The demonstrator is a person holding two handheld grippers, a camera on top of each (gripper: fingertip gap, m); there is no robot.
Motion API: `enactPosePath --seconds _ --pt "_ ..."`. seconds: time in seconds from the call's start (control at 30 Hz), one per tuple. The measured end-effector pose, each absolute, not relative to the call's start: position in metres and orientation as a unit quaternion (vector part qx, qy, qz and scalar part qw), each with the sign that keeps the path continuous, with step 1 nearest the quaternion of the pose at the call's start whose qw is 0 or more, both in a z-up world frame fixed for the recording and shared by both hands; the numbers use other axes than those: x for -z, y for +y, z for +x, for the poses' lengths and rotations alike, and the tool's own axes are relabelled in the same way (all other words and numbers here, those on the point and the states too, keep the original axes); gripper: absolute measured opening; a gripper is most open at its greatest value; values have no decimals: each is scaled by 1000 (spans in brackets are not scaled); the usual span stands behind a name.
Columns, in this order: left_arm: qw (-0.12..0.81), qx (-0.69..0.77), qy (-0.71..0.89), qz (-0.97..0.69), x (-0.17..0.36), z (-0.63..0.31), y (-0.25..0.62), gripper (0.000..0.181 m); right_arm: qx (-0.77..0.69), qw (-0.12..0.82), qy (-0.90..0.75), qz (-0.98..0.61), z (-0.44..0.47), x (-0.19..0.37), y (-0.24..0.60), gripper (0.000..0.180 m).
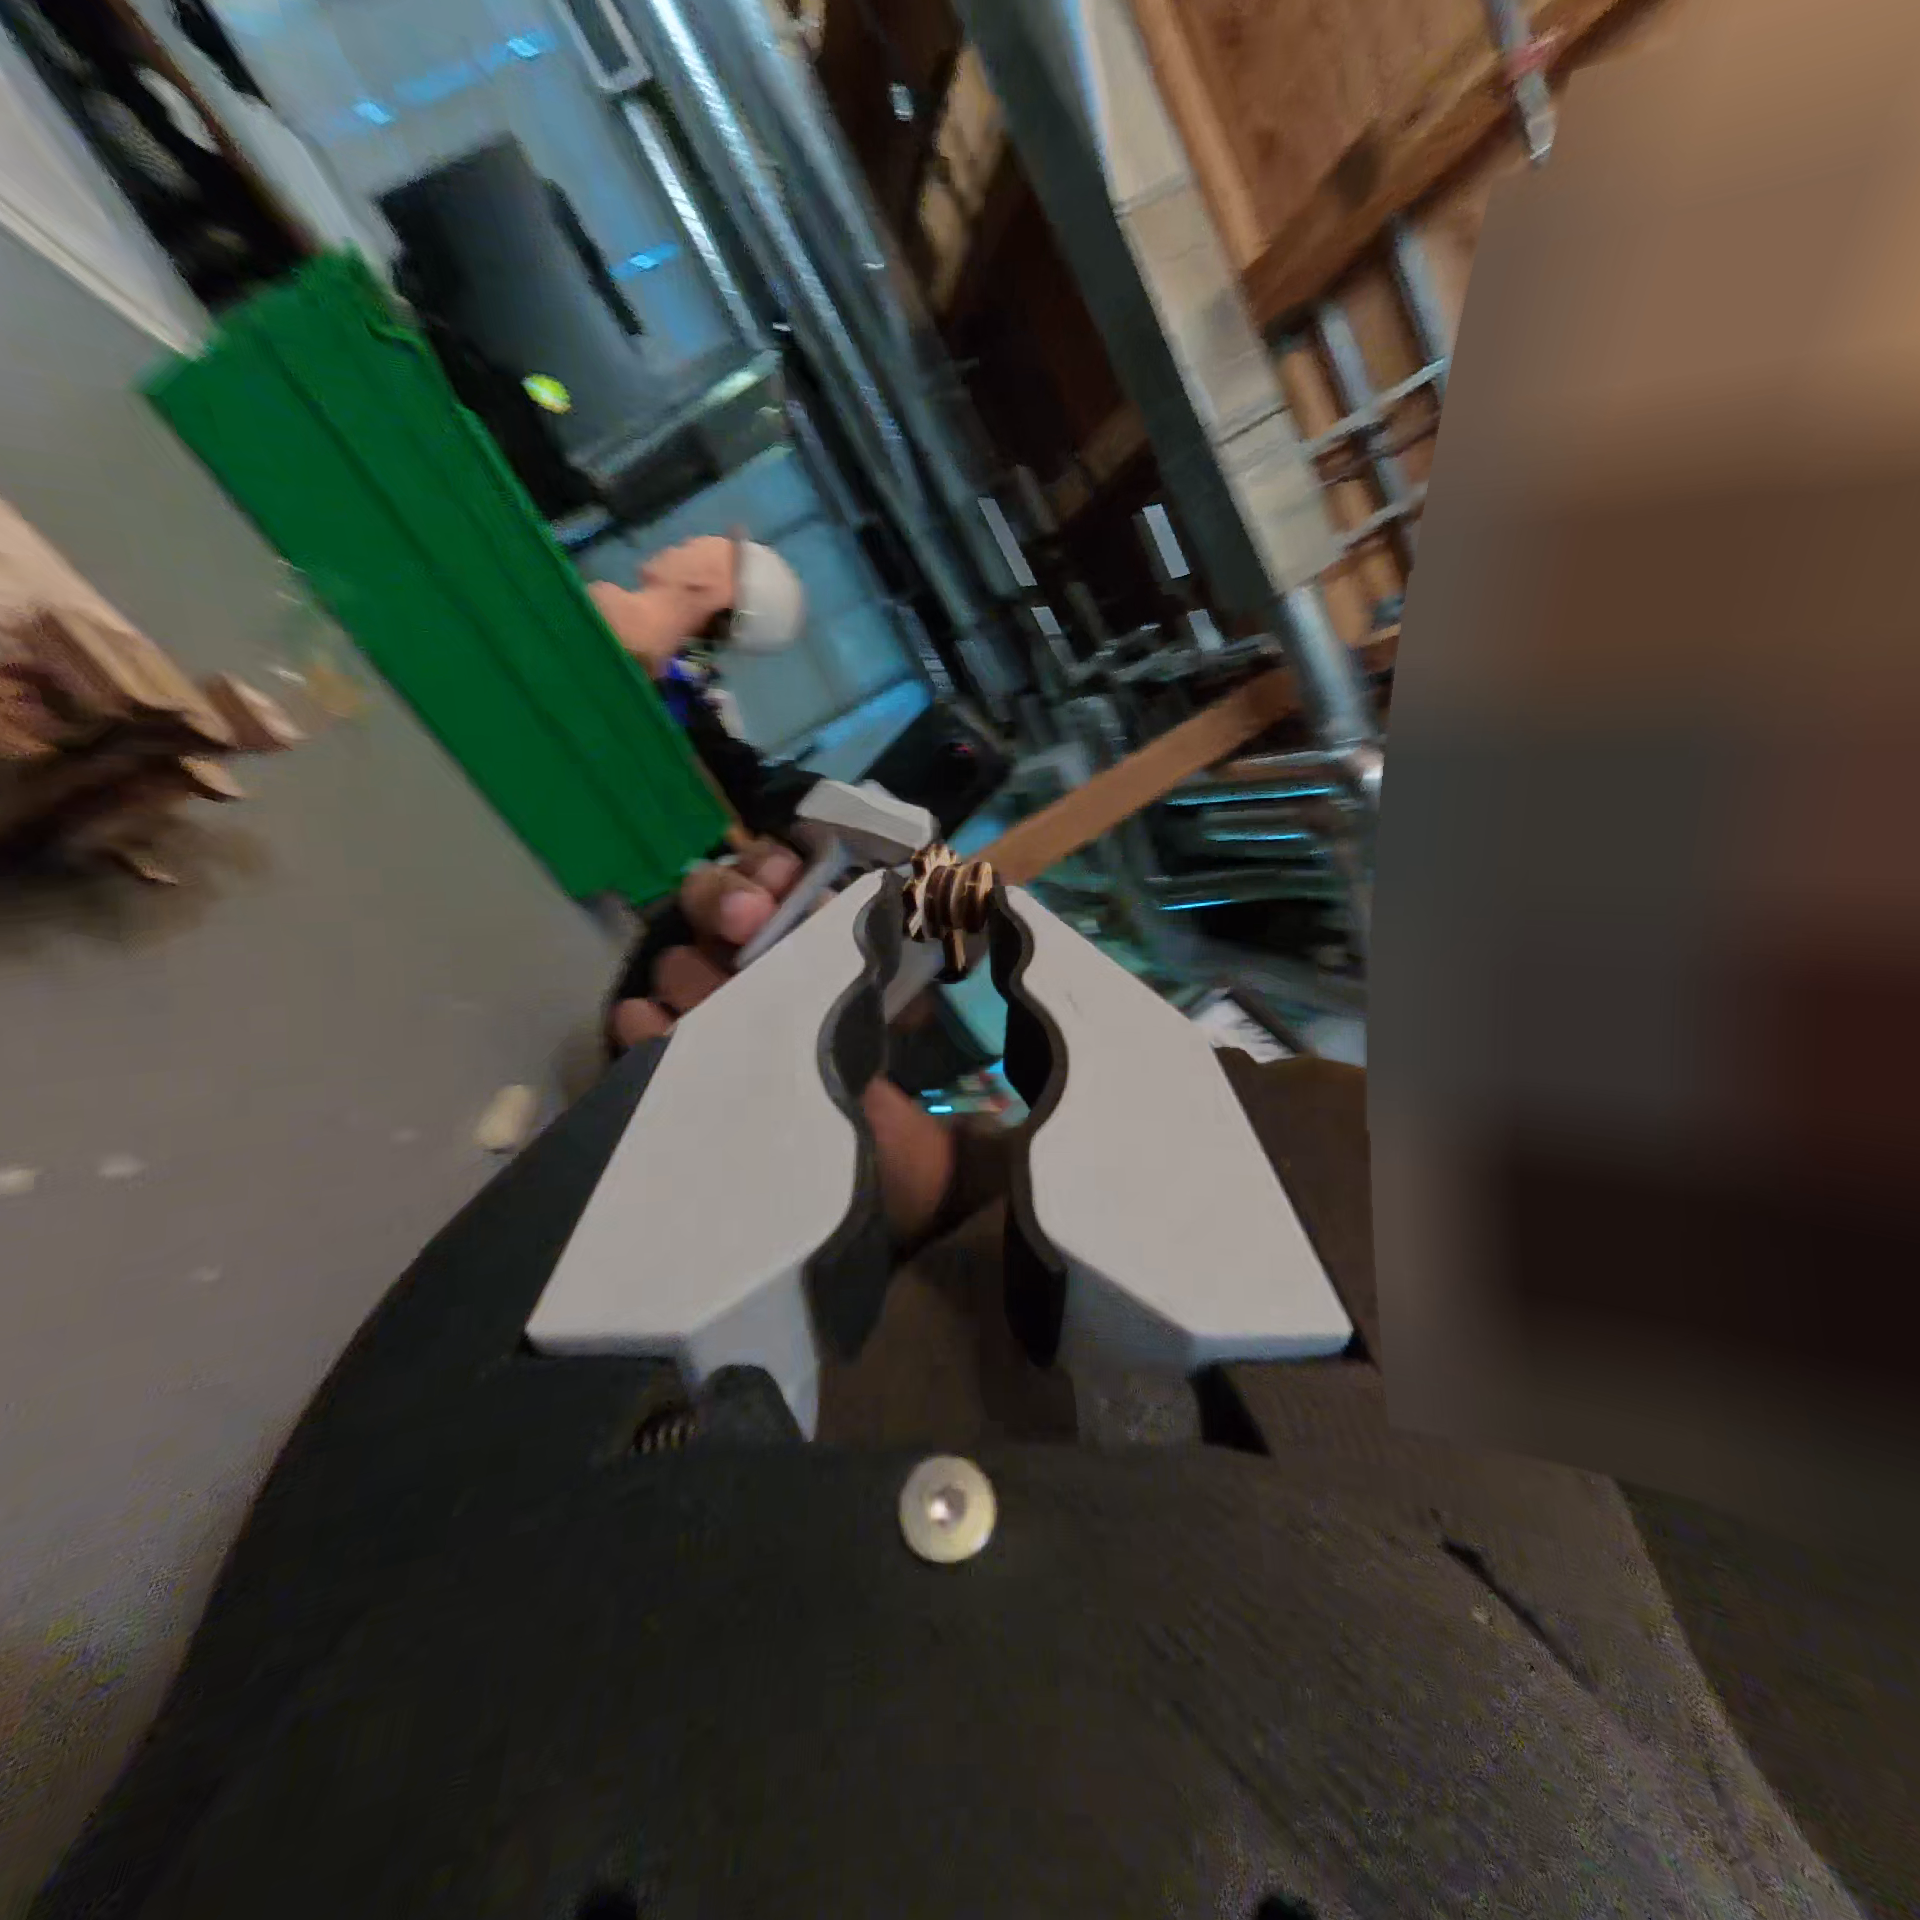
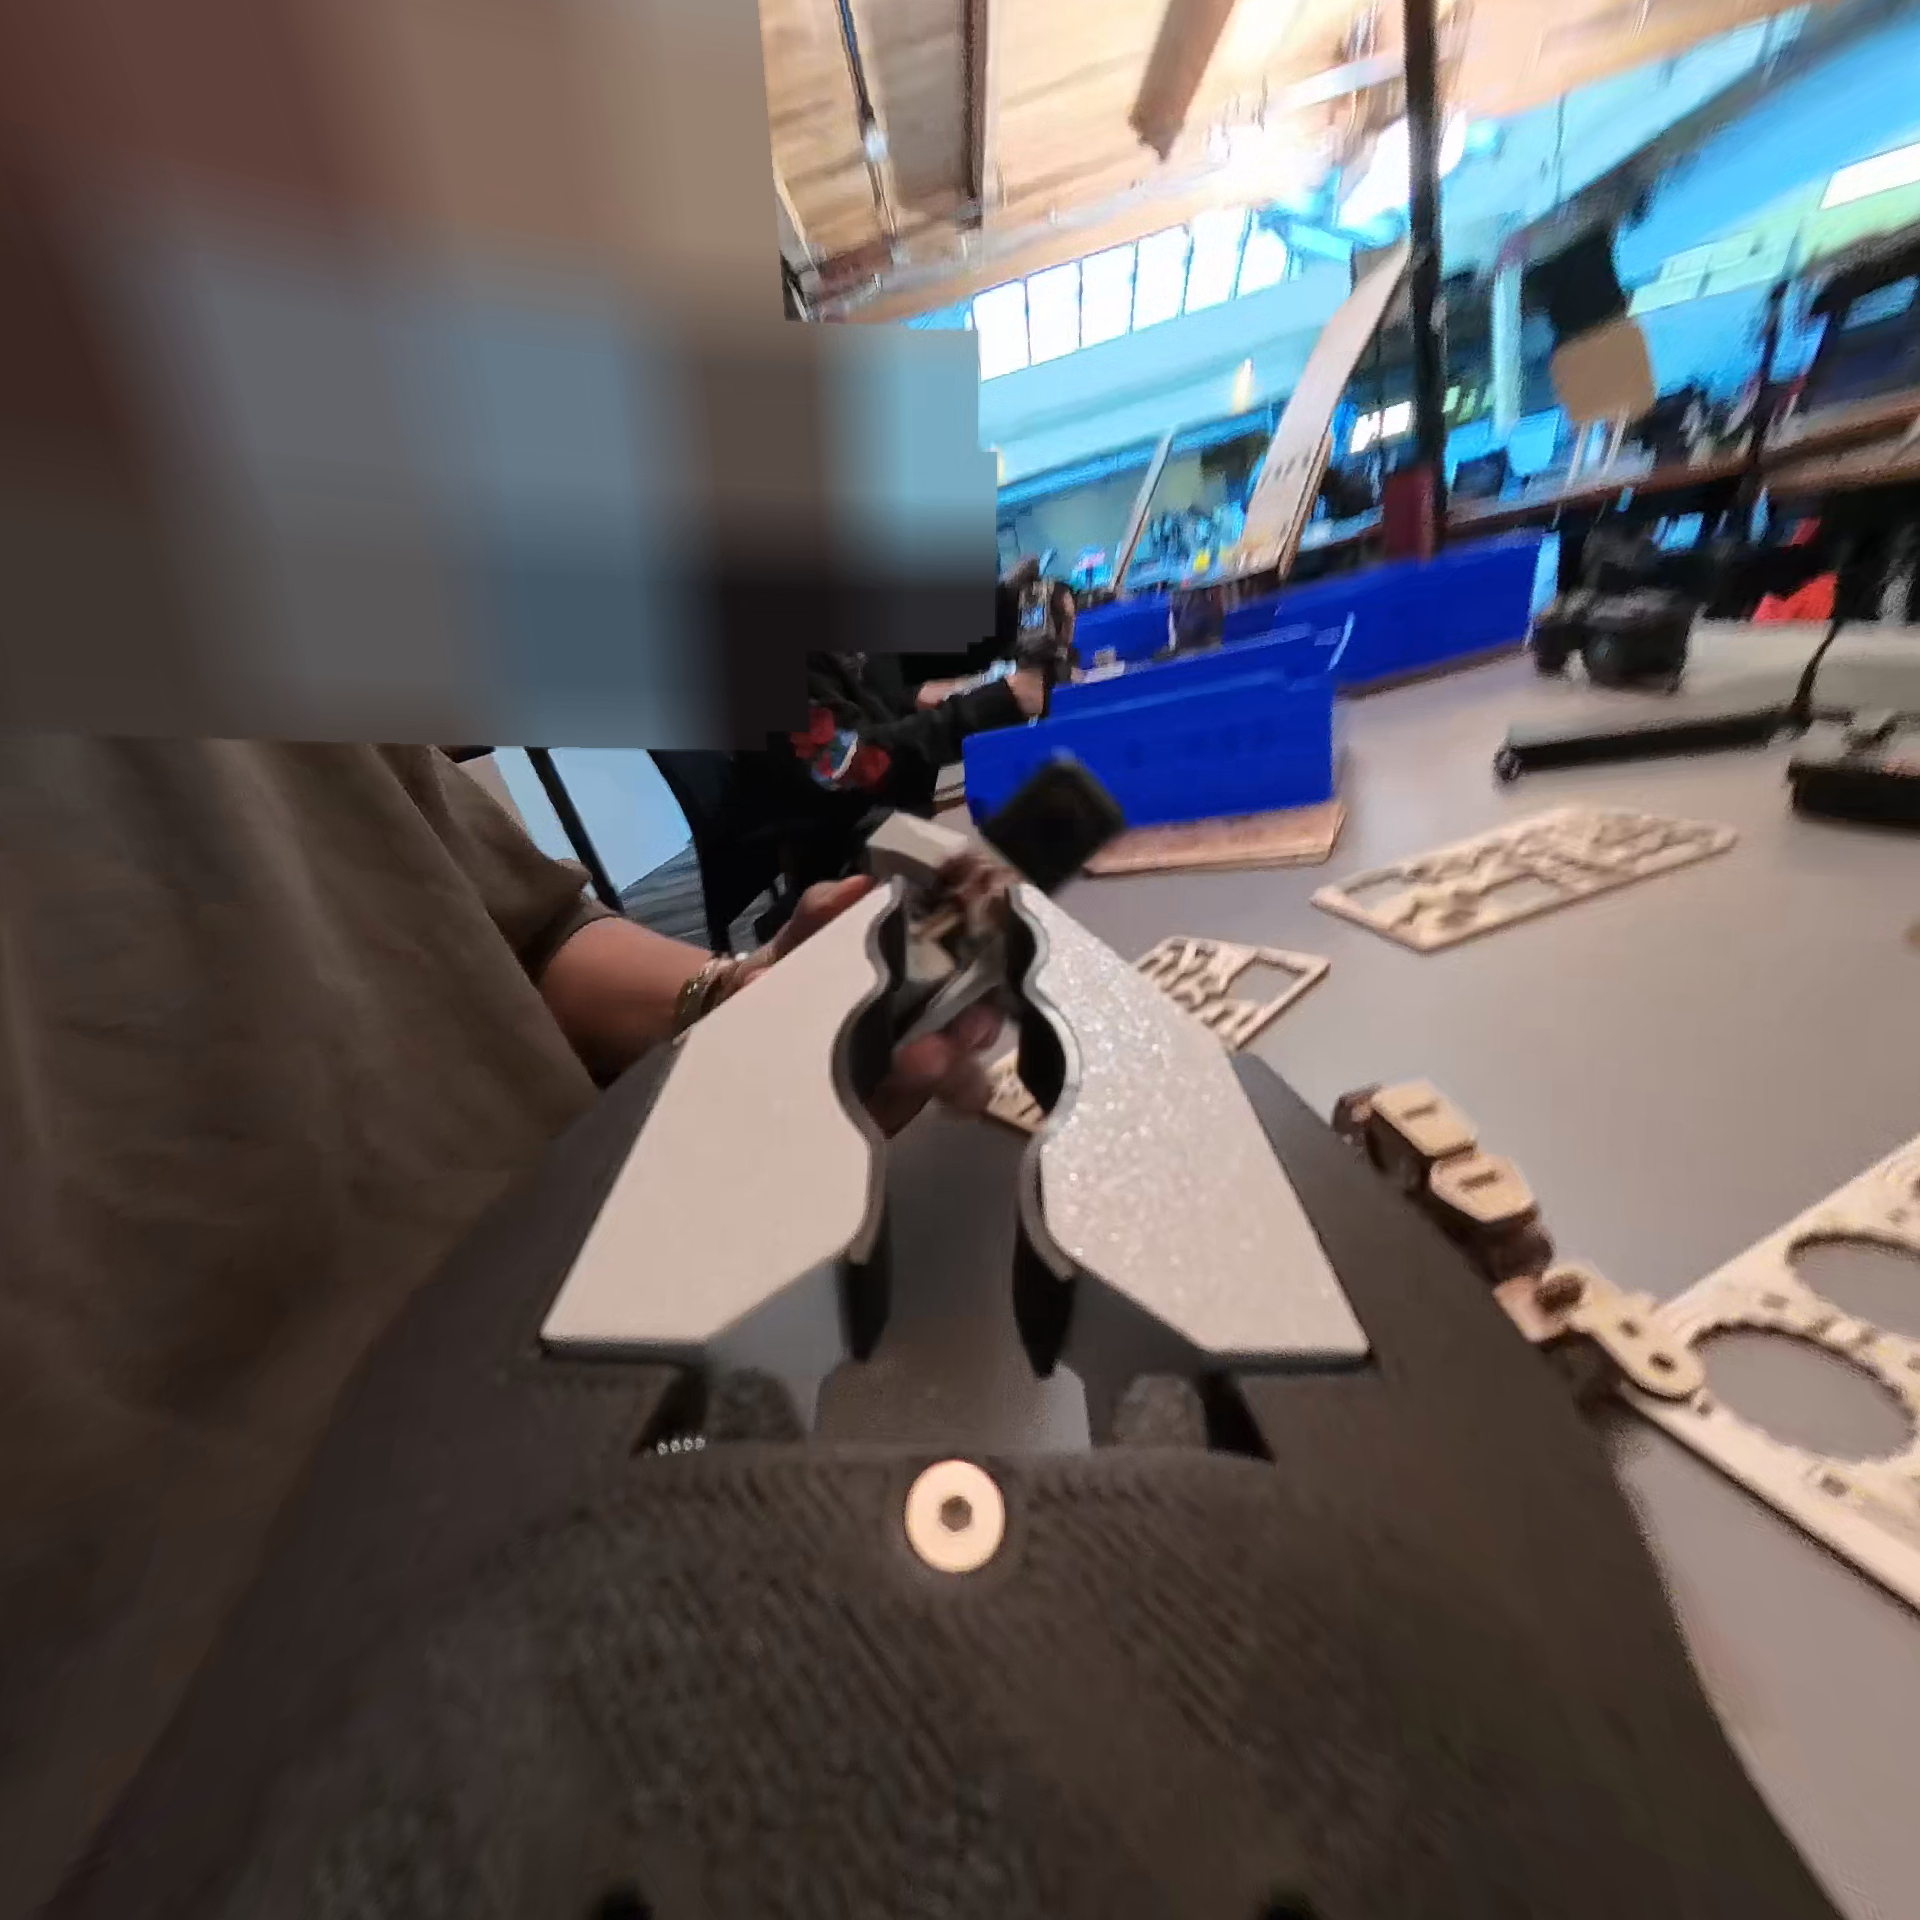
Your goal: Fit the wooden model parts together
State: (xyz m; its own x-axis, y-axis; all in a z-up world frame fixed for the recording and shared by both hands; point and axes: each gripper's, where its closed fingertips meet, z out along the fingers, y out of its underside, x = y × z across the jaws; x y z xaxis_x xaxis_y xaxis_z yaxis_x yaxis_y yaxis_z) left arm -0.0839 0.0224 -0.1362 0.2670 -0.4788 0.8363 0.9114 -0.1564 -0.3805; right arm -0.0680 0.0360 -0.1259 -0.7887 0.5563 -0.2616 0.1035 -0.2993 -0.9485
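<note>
My left gripper (image 1: 948, 906) is shut on a small wooden gear stack (image 1: 943, 902) and holds it in the air between its fingertips. My right gripper (image 2: 956, 902) meets it tip to tip. Its jaws stand narrowly apart around a blurred small wooden part (image 2: 964, 896), and they appear shut on it. In the left wrist view the right gripper's grey fingertip (image 1: 864, 819) shows just left of the gear, with a hand (image 1: 727, 914) behind it. In the right wrist view the left gripper's grey finger (image 2: 910, 840) shows beyond my tips.
The grey table (image 2: 1558, 1060) carries flat wooden part sheets (image 2: 1522, 871), a smaller sheet (image 2: 1231, 985), a chain of joined wooden pieces (image 2: 1455, 1174) and a sheet with round holes (image 2: 1829, 1351). Blue bins (image 2: 1143, 748) stand behind. A green bin (image 1: 416, 582) and a wooden pile (image 1: 94, 717) are at the left.
</note>
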Motion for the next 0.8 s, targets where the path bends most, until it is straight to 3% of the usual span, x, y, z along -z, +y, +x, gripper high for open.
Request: enactPosePath --seconds 0.2,0.43,0.8 --pt "635 427 -180 -618 153 -82 31 13 -717 100 -603 -337 -76 152 29 29" --pt "643 334 -141 -675 161 -75 36 13 -718 45 -595 -359 -75 161 29 17" --pt "644 321 -104 -686 159 -68 35 14 -730 14 -585 -352 -71 158 30 14"
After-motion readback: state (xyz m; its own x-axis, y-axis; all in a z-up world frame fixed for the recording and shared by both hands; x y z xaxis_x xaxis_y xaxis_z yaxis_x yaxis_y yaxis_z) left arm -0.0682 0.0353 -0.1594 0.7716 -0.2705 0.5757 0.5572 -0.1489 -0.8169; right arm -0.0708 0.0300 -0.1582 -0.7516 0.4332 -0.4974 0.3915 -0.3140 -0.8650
